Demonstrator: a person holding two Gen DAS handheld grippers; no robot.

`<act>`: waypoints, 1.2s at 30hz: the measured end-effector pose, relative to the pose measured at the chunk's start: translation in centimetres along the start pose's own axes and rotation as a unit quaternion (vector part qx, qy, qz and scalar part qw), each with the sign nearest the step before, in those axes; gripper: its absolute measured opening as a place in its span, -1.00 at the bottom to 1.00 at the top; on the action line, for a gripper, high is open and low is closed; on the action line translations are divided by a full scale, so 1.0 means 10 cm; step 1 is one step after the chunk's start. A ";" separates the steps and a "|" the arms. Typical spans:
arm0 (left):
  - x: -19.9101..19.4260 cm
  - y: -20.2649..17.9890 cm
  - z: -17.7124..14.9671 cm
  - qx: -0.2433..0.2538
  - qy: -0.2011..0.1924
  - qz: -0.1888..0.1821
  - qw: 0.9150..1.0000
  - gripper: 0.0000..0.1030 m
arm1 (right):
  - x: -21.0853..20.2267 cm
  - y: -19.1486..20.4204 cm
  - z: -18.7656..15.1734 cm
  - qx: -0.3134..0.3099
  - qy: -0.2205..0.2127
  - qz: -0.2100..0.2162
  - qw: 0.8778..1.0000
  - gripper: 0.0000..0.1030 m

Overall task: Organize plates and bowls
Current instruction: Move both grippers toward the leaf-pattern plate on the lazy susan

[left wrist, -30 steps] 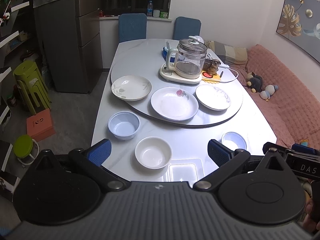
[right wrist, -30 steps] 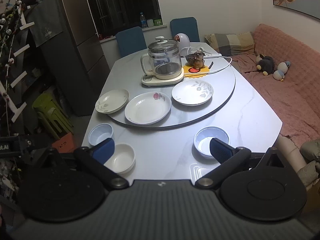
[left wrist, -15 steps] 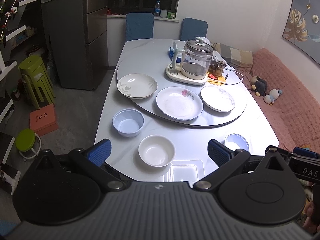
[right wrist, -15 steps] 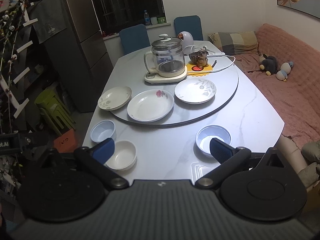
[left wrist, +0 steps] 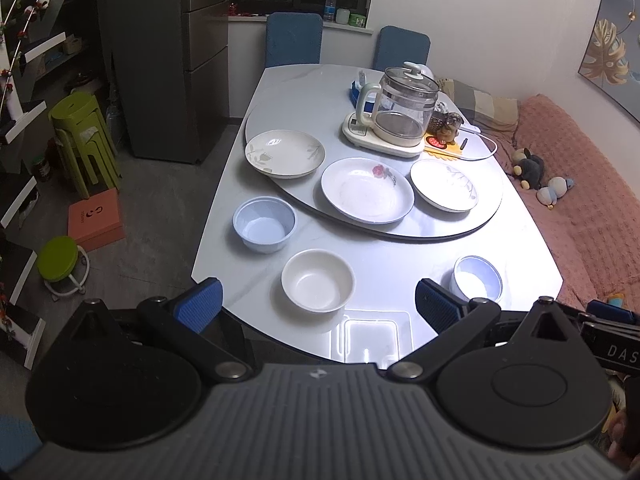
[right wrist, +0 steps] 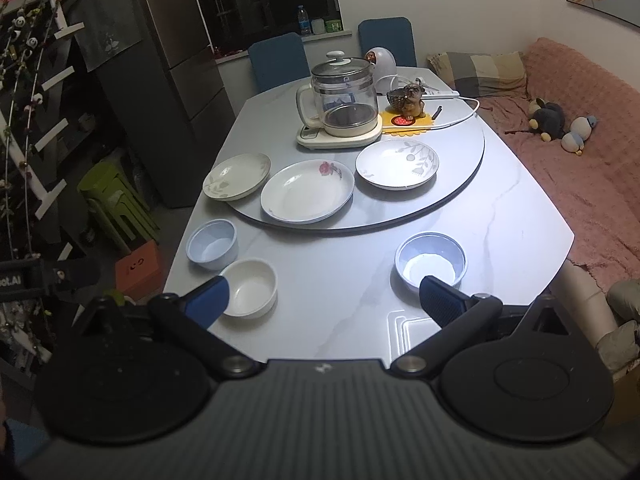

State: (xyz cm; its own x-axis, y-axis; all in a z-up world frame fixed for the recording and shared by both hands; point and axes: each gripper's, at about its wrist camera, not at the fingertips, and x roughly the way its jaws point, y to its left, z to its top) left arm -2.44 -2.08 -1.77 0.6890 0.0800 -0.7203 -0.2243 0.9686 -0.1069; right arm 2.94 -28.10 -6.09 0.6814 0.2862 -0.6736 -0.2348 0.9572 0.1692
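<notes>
Marble table (left wrist: 400,264) fills our view, with a grey turntable (left wrist: 304,96) on it as landmark; beyond stand two blue chairs (left wrist: 294,40), a dark fridge (left wrist: 160,60) and a pink sofa (left wrist: 580,184). On the turntable's near edge sit three plates (left wrist: 367,190), behind them a glass kettle (left wrist: 402,110). Just off that edge rest a pale blue bowl (left wrist: 265,224), a white bowl (left wrist: 318,285) and a second blue bowl (right wrist: 431,262). Our left gripper (left wrist: 318,304) and right gripper (right wrist: 324,298) hang spread wide, empty, above the table's near rim.
</notes>
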 end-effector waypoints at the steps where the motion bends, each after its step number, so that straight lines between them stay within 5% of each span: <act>1: 0.00 0.00 -0.01 -0.002 0.001 0.001 1.000 1.00 | -0.01 -0.01 -0.01 -0.001 0.000 0.000 1.000 1.00; 16: 0.13 0.06 -0.13 -0.025 0.030 0.010 0.999 1.00 | 0.09 -0.06 0.01 0.003 0.015 0.013 1.000 1.00; 36: 1.08 0.62 0.80 -0.034 0.024 -0.016 0.999 1.00 | 0.97 0.51 0.64 0.000 0.019 0.044 0.999 1.00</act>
State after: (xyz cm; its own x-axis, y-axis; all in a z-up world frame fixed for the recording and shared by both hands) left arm 9.07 6.66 -4.73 0.6628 0.0361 -0.7479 -0.2502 0.9521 -0.1758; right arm 12.82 -20.15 -7.16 0.6314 0.3673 -0.6830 -0.2929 0.9284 0.2286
